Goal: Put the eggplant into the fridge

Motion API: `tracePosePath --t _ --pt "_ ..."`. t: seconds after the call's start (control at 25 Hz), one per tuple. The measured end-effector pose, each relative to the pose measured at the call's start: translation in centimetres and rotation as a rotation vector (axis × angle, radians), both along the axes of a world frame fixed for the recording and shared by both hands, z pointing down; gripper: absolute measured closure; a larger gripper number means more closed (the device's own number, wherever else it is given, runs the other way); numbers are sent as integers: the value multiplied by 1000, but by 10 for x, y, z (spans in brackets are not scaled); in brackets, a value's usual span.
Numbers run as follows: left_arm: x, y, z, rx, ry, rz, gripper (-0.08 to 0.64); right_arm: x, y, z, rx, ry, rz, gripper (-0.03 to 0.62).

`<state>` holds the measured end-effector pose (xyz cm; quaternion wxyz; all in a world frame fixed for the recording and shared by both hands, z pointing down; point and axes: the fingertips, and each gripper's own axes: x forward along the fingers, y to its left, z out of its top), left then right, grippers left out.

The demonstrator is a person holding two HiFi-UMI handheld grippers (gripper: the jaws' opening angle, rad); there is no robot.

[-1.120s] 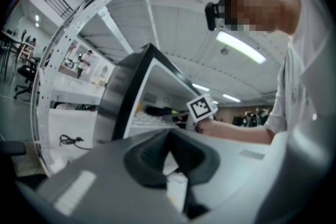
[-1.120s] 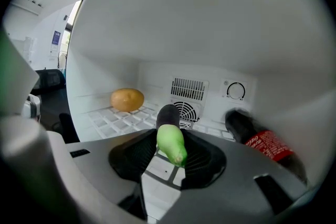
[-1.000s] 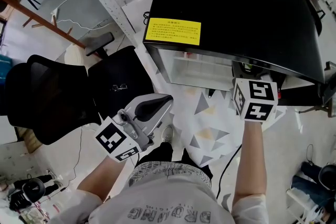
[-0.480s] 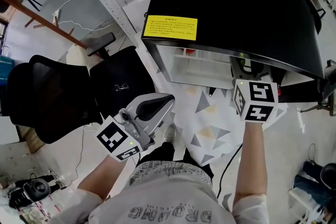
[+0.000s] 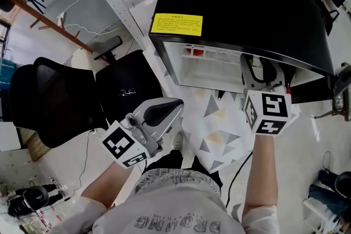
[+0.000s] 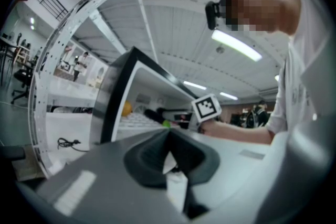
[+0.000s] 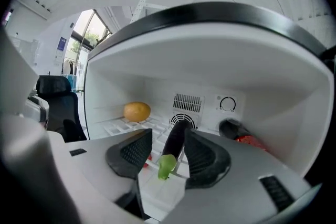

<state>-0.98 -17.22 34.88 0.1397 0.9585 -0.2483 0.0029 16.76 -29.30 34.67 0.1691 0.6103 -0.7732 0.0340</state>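
Release step: R hand-held gripper [image 7: 168, 135] jaws opening, pads clear of eggplant [image 7: 175, 140] lying on fridge shelf [image 7: 116, 125] at 12 o'clock btwn them; L hand-held gripper [image 6: 169, 157] closed, empty; next I'd back straight out w/o nudging it.

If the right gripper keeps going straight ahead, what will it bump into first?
Probably the eggplant, lying on the fridge shelf between the opening jaws of the right gripper, unpressed. Behind it comes the fridge's back wall; depth is hard to judge.
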Motion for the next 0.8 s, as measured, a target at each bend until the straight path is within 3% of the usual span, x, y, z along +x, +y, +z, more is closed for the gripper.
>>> tracePosePath --t 0.8 --pt "12 35 -13 35 0 29 555 -24 91 -20 97 -84 -79 533"
